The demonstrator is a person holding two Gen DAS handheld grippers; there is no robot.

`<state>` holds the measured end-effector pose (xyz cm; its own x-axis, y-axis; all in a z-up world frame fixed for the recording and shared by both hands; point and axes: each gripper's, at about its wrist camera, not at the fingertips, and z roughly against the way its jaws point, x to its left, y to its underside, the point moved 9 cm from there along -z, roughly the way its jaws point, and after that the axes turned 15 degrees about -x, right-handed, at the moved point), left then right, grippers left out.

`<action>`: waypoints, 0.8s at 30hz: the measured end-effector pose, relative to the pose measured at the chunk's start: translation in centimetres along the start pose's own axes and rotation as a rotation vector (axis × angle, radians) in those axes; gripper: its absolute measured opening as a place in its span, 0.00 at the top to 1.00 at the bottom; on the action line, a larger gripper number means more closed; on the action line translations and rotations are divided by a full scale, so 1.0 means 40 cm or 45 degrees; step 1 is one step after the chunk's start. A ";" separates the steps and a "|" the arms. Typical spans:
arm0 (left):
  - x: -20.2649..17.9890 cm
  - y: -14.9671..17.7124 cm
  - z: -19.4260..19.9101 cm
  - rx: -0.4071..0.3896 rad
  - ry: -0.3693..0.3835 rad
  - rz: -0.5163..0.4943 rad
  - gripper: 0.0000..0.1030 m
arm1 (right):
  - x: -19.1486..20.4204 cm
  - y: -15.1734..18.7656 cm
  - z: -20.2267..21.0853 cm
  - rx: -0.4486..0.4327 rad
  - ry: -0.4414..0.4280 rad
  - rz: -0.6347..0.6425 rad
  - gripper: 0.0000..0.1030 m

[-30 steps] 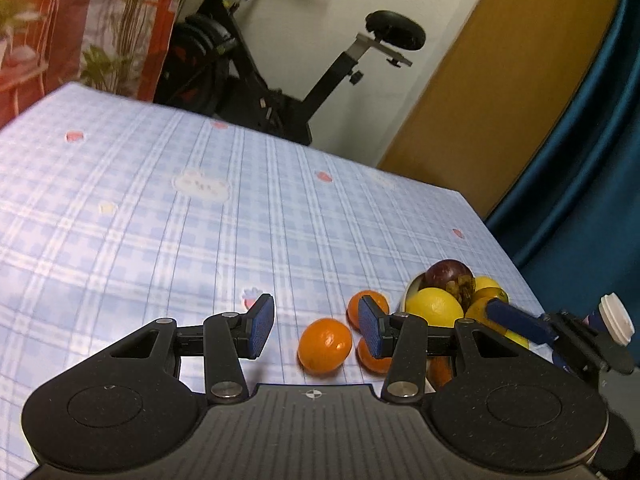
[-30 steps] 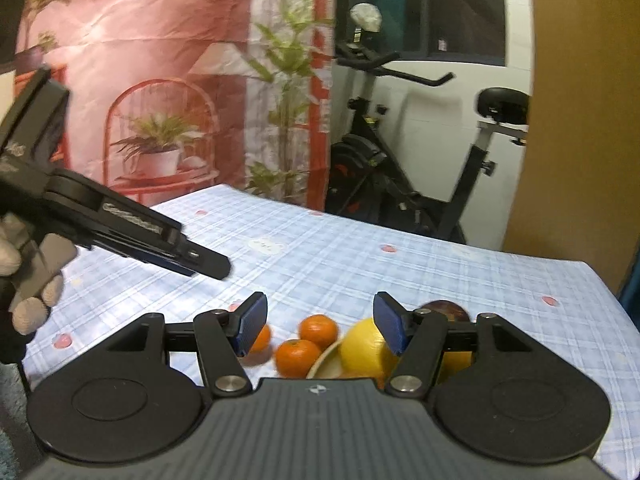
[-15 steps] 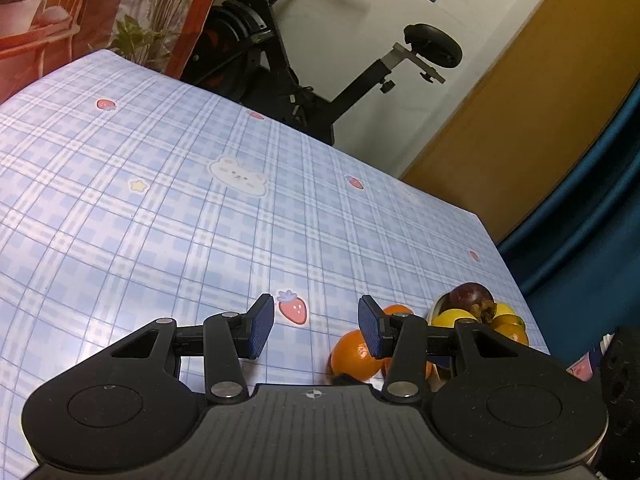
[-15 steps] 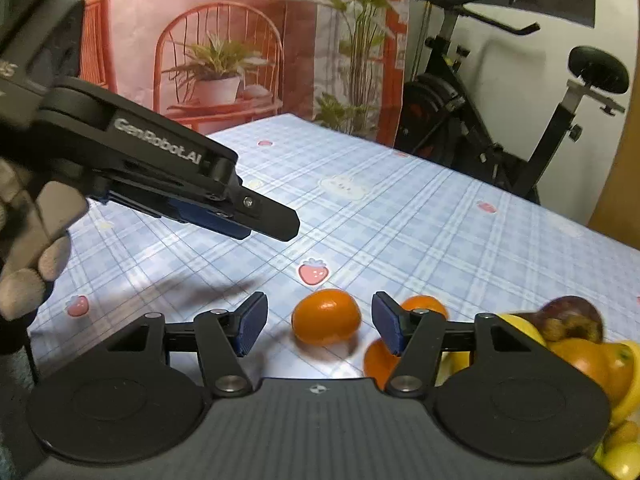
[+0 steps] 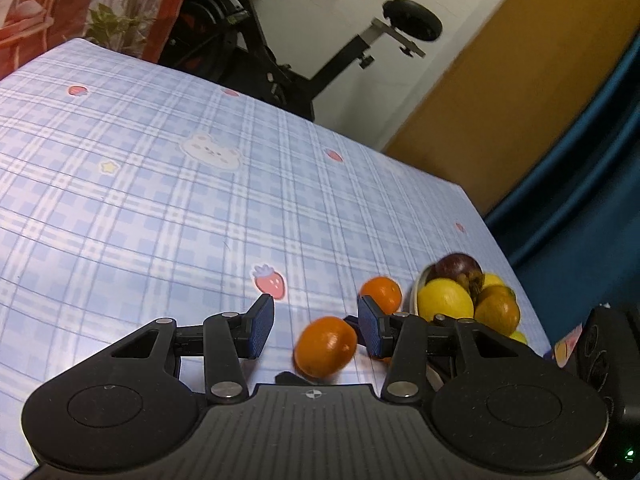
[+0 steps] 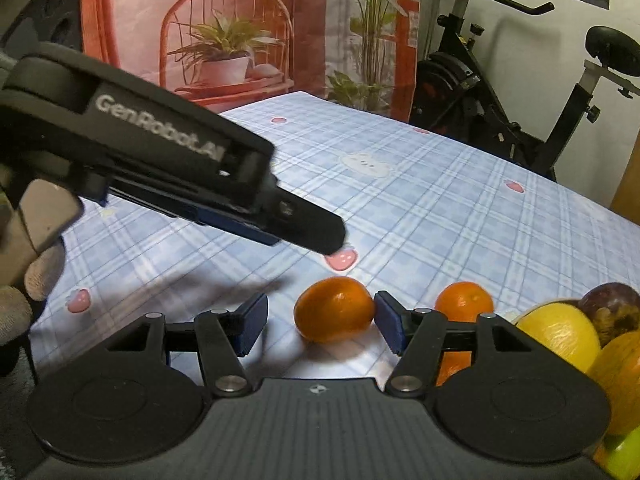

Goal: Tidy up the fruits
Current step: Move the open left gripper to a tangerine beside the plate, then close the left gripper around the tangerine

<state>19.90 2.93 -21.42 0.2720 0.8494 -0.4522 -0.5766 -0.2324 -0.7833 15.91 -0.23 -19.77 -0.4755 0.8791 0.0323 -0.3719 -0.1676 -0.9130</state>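
Note:
An orange tangerine (image 5: 325,346) (image 6: 335,314) lies on the blue checked tablecloth, between the open fingers of my right gripper (image 6: 320,326), close to the right pad. My left gripper (image 5: 316,326) is open and empty, hovering above that tangerine; its body (image 6: 160,168) shows at the left of the right wrist view. A second tangerine (image 5: 381,294) (image 6: 464,302) lies beside a bowl (image 5: 420,288) holding a yellow lemon (image 5: 445,299), a dark purple fruit (image 5: 458,266) and other orange and yellow fruits. A third tangerine is partly hidden behind the right finger (image 6: 452,364).
The tablecloth (image 5: 160,184) stretches far to the left and back. An exercise bike (image 6: 520,92) stands behind the table's far edge. A blue curtain (image 5: 580,184) hangs at the right. A printed backdrop with plants (image 6: 224,40) is at the back left.
My right gripper has moved in so the near tangerine now sits between its fingers. My left gripper has shifted over the same tangerine and looms larger in the right wrist view.

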 end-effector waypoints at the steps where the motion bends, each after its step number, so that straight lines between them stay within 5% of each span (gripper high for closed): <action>1: -0.003 0.004 -0.002 0.006 0.002 -0.008 0.53 | 0.004 0.002 0.001 -0.001 -0.002 -0.001 0.40; 24: -0.034 0.093 -0.051 0.133 -0.016 -0.152 0.54 | 0.009 0.029 0.016 -0.021 -0.008 -0.039 0.51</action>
<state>18.96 -0.05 -24.58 0.3344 0.8741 -0.3524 -0.6179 -0.0790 -0.7823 14.79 -0.40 -20.55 -0.4694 0.8808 0.0628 -0.3730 -0.1333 -0.9182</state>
